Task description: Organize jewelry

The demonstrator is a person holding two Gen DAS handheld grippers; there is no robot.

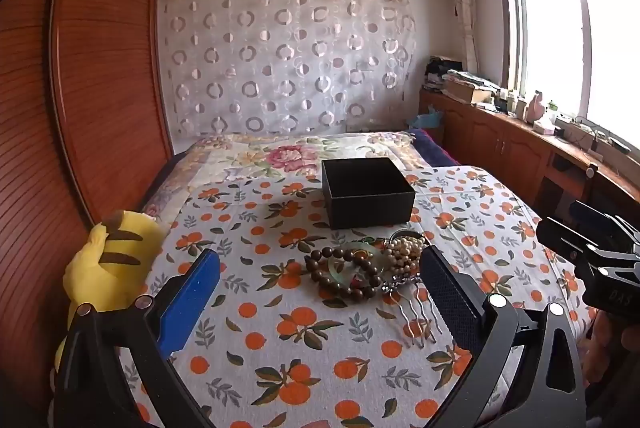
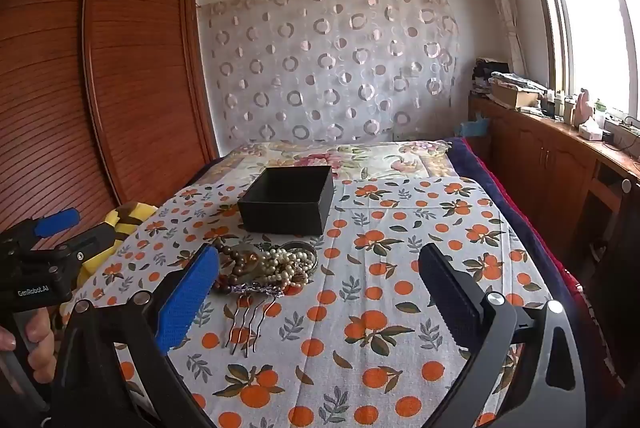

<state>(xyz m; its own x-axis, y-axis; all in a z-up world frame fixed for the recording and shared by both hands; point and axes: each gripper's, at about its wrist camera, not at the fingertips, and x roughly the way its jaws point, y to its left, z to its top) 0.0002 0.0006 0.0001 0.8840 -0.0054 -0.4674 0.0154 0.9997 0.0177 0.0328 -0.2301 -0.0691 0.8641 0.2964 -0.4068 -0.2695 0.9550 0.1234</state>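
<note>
Both hand-held grippers hover above the bed with nothing in them: the left hand-held gripper (image 1: 320,284) has its fingers spread wide, framing the jewelry pile, and the right hand-held gripper (image 2: 320,288) is spread just as wide, with the pile off toward its blue finger. The jewelry lies in one heap on the orange-print cloth (image 1: 280,348), just in front of the open black box (image 1: 366,192) and not touching it as far as I can tell. In the heap are a brown bead bracelet (image 1: 344,274), a pale green bangle (image 1: 354,264) lying within it, a bunch of pearls (image 1: 404,252) and a metal hair comb (image 1: 416,312) with its prongs pointing toward the cameras. Nothing appears to be in the box yet, so the sorting seems not to have begun. The main risk, in my judgement, is the tangle: the strands overlap, so closing on one piece may drag others along, or drop them on the way to the box. The pearls look loose and may slip from a pinch. The comb's thin prongs lie flat on soft cloth, so fingers may gather fabric instead of metal. The cloth may also shift under a pull and move the box. A yellow plush (image 1: 108,268) sits at the bed's left edge, clear of the work.
</note>
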